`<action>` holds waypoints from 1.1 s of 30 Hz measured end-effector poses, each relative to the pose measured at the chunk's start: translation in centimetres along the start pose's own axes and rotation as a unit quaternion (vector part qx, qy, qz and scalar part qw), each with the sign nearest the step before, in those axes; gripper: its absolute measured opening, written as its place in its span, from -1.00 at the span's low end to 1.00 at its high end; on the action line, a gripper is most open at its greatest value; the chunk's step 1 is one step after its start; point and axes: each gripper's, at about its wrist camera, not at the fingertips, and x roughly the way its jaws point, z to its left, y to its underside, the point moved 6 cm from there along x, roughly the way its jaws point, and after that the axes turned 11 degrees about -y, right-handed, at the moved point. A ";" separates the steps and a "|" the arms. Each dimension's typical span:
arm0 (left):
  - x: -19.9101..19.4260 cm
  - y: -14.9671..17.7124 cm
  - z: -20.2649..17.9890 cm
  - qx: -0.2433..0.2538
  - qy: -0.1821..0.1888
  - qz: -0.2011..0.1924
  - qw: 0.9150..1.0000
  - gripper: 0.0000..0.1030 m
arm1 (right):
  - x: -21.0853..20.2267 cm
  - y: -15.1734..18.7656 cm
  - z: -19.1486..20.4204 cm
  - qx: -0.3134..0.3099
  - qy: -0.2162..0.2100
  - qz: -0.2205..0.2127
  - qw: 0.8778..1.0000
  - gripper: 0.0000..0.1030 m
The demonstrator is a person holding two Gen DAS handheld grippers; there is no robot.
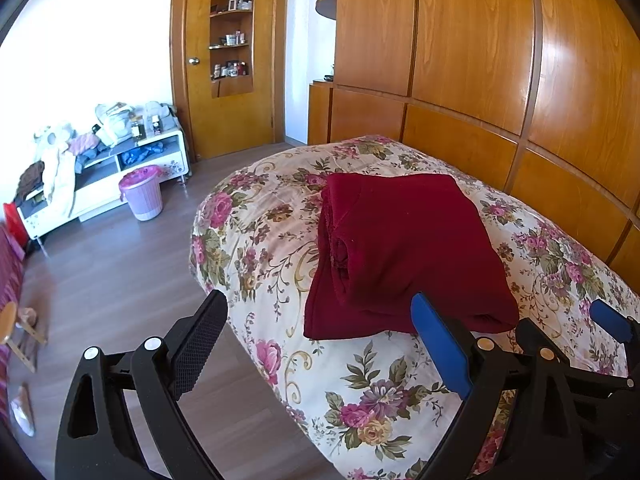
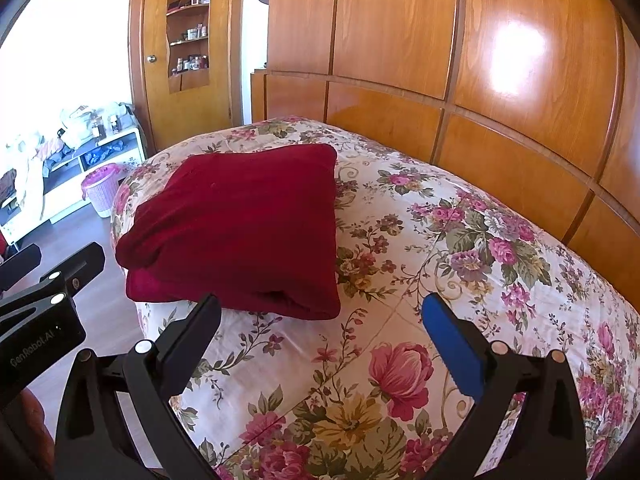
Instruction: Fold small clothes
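Note:
A dark red garment [image 1: 404, 252] lies folded into a thick rectangle on the floral bedspread [image 1: 360, 400]. It also shows in the right wrist view [image 2: 240, 232]. My left gripper [image 1: 320, 316] is open and empty, held just short of the garment's near edge, at the bed's left side. My right gripper [image 2: 320, 316] is open and empty, over the bedspread [image 2: 400, 360] just right of the garment's near corner. The right gripper also shows at the right edge of the left wrist view [image 1: 560, 340], and the left gripper shows at the left edge of the right wrist view [image 2: 48, 280].
A wooden headboard and wardrobe wall [image 1: 480, 80] stand behind the bed. Wood floor [image 1: 120, 272] lies left of the bed. A pink basket [image 1: 142, 192] and a white low cabinet [image 1: 104, 176] piled with clothes stand at the far left. A wooden door [image 1: 228, 60] is at the back.

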 end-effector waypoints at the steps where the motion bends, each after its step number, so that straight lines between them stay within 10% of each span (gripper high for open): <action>1: 0.0 0.0 0.0 0.000 0.000 0.001 1.000 0.79 | 0.0 0.0 0.1 -0.001 0.000 0.000 1.000 0.95; 33: -0.2 -0.2 1.4 -0.020 0.003 0.001 1.000 0.79 | 0.4 -0.2 1.4 -0.009 -0.007 0.004 1.000 0.95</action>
